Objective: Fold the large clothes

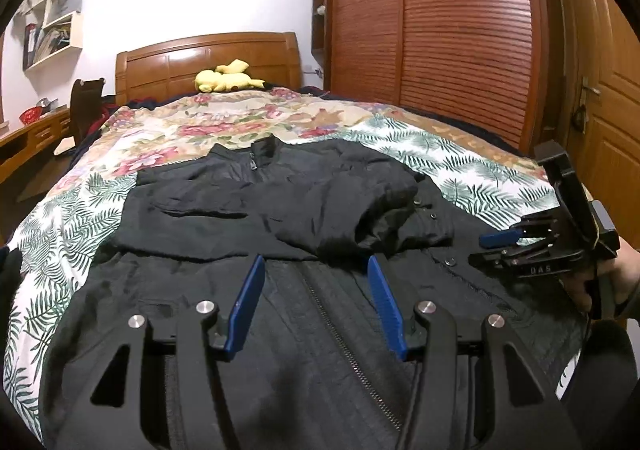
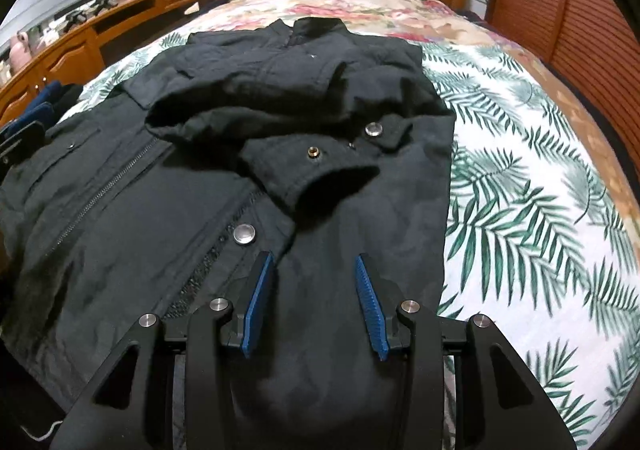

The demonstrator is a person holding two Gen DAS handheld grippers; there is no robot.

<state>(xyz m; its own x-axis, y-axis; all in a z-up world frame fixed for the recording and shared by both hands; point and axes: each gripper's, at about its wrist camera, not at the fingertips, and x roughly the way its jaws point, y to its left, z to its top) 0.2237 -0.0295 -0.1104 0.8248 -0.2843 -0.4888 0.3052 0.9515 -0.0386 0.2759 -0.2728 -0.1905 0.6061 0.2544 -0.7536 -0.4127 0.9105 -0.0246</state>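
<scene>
Jacket hem cut off below my fingers; sleeves' ends tucked under folds; shelf contents too small.

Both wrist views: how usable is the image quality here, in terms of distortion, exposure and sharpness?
Left wrist view: strong fisheye bending, the wardrobe bows and the corners are vignetted black; the black jacket is underexposed, folds hard to read. Right wrist view: same barrel warp, the bedspread looks slightly soft, while the jacket's snap buttons catch small glints.
</scene>
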